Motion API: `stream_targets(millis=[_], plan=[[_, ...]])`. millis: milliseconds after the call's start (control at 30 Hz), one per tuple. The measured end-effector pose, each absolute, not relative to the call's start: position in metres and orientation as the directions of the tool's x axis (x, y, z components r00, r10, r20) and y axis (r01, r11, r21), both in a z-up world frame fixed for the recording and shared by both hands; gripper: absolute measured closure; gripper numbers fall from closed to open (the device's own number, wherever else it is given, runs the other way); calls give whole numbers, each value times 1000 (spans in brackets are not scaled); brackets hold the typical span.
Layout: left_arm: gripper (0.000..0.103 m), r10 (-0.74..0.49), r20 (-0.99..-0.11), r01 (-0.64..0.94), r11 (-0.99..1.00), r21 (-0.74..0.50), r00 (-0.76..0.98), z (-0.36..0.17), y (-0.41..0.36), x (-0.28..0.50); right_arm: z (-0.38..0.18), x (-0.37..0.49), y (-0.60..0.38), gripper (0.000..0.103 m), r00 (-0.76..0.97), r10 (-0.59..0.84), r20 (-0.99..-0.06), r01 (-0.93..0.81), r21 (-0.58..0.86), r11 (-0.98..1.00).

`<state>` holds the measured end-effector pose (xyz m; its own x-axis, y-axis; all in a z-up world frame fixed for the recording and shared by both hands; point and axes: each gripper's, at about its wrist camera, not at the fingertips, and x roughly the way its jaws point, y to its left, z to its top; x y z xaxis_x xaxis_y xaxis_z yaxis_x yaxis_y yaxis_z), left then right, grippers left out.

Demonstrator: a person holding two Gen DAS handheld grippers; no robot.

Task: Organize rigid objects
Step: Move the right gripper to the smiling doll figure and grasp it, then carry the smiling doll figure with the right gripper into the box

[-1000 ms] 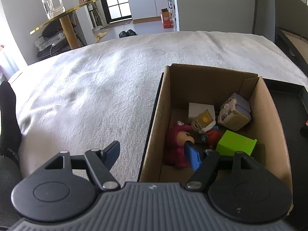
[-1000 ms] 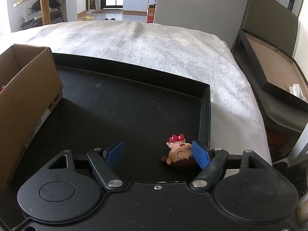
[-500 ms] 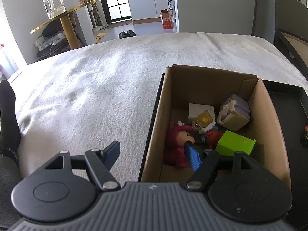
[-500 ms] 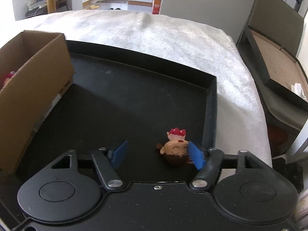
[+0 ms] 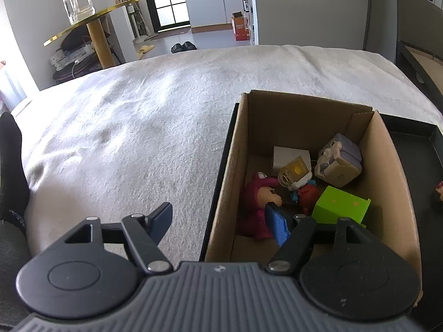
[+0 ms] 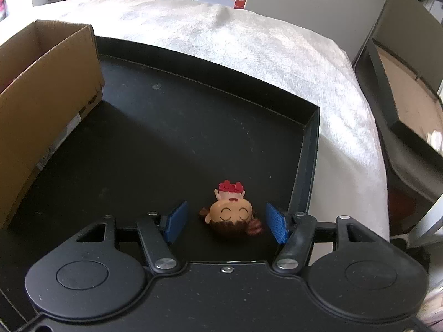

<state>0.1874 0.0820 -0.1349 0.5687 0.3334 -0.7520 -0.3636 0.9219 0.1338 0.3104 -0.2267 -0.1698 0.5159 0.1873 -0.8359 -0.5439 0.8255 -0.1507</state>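
A small doll figure (image 6: 231,211) with brown hair and a red bow lies on the floor of the black tray (image 6: 193,144), near its right wall. My right gripper (image 6: 225,224) stands open around it, one blue pad on each side, neither touching. In the left wrist view the cardboard box (image 5: 398,182) holds a pink figure (image 5: 259,204), a green block (image 5: 342,204), a lilac and cream toy (image 5: 339,160), a white cube (image 5: 290,156) and a small red toy (image 5: 307,196). My left gripper (image 5: 221,221) is open, astride the box's near left wall, holding nothing.
The box (image 6: 41,94) stands inside the tray at its left side. Tray and box rest on a white blanket (image 5: 138,127). A dark sleeve (image 5: 11,171) shows at the far left. An open dark case (image 6: 409,105) sits right of the bed.
My right gripper has shifted right and forward, so the doll now lies centred between the pads instead of against the right one. The left gripper has barely moved.
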Motion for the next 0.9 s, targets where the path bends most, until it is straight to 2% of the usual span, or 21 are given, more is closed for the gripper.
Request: stream_targets(millis=[33, 133, 267, 900], plan=[[31, 334, -751, -363, 922, 134, 570, -135, 82, 187, -169, 310, -227, 47, 511, 198, -837, -548, -139, 825], [31, 331, -754, -364, 922, 130, 568, -136, 83, 187, -171, 305, -226, 64, 504, 202, -840, -557, -137, 819], [31, 331, -753, -366, 922, 129, 568, -136, 83, 187, -169, 302, -226, 69, 506, 216, -835, -554, -123, 823], [33, 294, -763, -355, 930, 91, 575, -137, 91, 177, -113, 273, -190, 69, 549, 315, -774, -577, -79, 813]])
